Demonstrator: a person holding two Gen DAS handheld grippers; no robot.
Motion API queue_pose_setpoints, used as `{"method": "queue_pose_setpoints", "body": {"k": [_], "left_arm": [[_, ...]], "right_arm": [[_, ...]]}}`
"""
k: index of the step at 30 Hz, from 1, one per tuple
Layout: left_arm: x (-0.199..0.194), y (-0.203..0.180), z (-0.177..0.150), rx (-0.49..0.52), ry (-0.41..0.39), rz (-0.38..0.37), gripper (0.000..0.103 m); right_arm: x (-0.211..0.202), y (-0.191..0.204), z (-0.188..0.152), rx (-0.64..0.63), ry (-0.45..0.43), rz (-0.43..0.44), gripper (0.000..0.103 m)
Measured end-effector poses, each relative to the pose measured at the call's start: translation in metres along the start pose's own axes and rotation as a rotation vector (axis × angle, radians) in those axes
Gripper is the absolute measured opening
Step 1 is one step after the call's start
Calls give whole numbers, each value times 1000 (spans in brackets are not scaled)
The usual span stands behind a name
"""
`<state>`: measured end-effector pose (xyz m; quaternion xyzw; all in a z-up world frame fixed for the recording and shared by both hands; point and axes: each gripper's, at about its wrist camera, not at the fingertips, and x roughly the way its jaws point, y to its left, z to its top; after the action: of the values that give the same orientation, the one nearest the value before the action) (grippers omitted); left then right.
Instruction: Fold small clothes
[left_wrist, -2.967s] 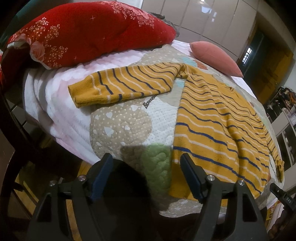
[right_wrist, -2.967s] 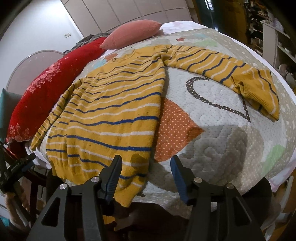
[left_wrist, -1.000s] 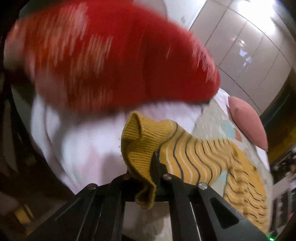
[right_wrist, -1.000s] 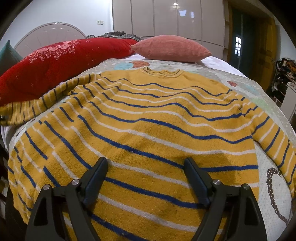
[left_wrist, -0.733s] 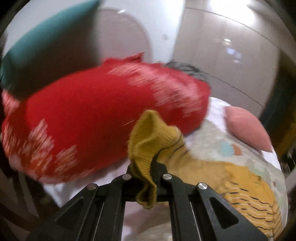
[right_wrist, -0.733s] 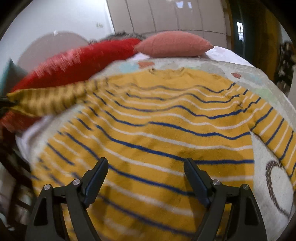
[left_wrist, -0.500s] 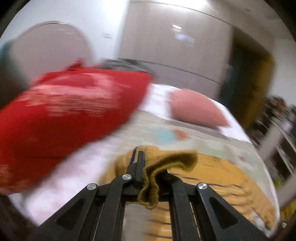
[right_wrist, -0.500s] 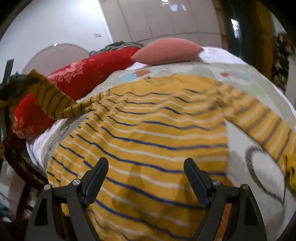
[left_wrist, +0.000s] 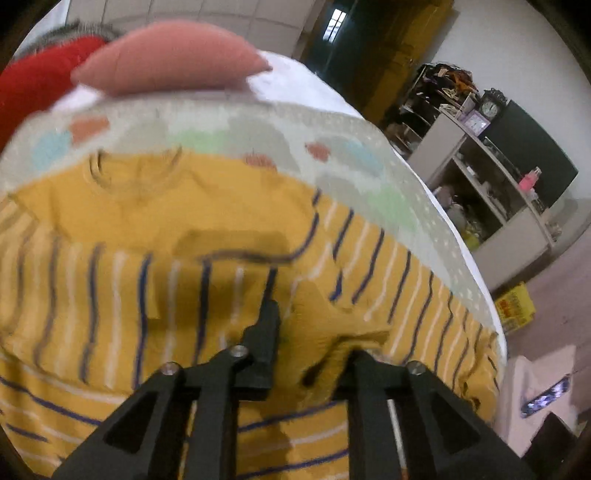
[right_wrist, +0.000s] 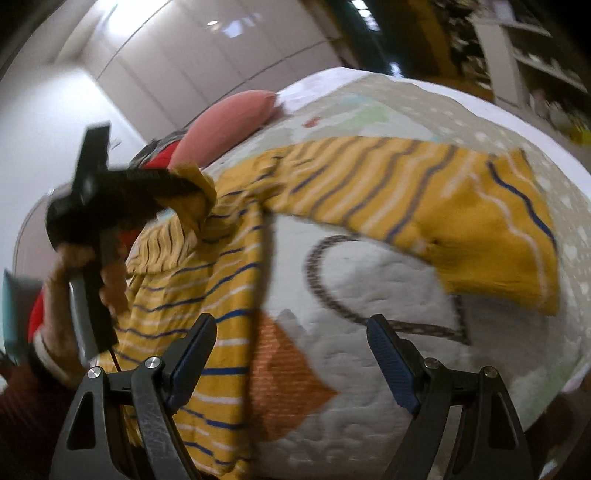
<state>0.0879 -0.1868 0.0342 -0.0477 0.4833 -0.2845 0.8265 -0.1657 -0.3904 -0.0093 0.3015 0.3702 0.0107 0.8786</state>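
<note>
A yellow sweater with blue and white stripes (left_wrist: 122, 236) lies spread on the quilted bed (left_wrist: 332, 162). My left gripper (left_wrist: 314, 332) hovers over the sweater's body, its fingers spread, with the sleeve cuff (left_wrist: 332, 328) draped between them. The right wrist view shows that left gripper (right_wrist: 192, 188) with the cuff (right_wrist: 197, 201) at its tips above the sweater (right_wrist: 207, 295). My right gripper (right_wrist: 291, 354) is open and empty above the quilt (right_wrist: 388, 387) beside the hem. The other sleeve (right_wrist: 424, 199) lies stretched out to the right.
A pink pillow (left_wrist: 173, 59) and a red pillow (left_wrist: 37, 85) lie at the head of the bed. Shelves with clutter (left_wrist: 491, 177) stand beyond the bed's right side. A yellow box (left_wrist: 515, 308) sits on the floor there.
My left gripper carried the sleeve cuff from the bed's left edge in over the sweater's body, and its fingers have spread apart. My right gripper swung right, toward the other sleeve.
</note>
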Motion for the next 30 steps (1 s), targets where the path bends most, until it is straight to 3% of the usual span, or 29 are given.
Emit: {"method": "queue_pose_setpoints", "body": {"k": [1,3,6,11,16,18,21,24,25,26,27,30], "left_arm": [[-5,6,-4,-12,1,-31,32],[-30,13,-16,-28,-22,-57,63],[-83,32,-37,-36,-116,-48,76],[-163,65,-88,-47,-235,139,82],[-197,111,-146,-163,-260,275,82],[-201,133,-161,-226,-241,303,82],[-209,159,-184,-316,-226,298,82],[-220,170,-200,-346,-238,317,82],[-222,171,-201,-350,-240,321,82],[-224,172,-206,-353,-245,324,82],[-226,173,-208,-352,-247,328,82],[-223,170,-209,-327,-247,363,82]], "right_arm": [[-1,-2,0,5,-1,1,87],[-1,-2,2,0,-2,-4,87],[4,7,6,-19,4,-5,87],[27,44,19,-120,25,8,87],[58,80,50,-193,-6,-17,87],[72,92,67,-191,-15,-12,87],[99,97,87,-145,9,-70,87],[131,94,102,-104,58,-116,87],[140,94,106,-108,74,-122,78],[150,96,110,-119,102,-117,43],[153,97,112,-124,121,-125,31],[146,109,124,-152,92,-96,26]]}}
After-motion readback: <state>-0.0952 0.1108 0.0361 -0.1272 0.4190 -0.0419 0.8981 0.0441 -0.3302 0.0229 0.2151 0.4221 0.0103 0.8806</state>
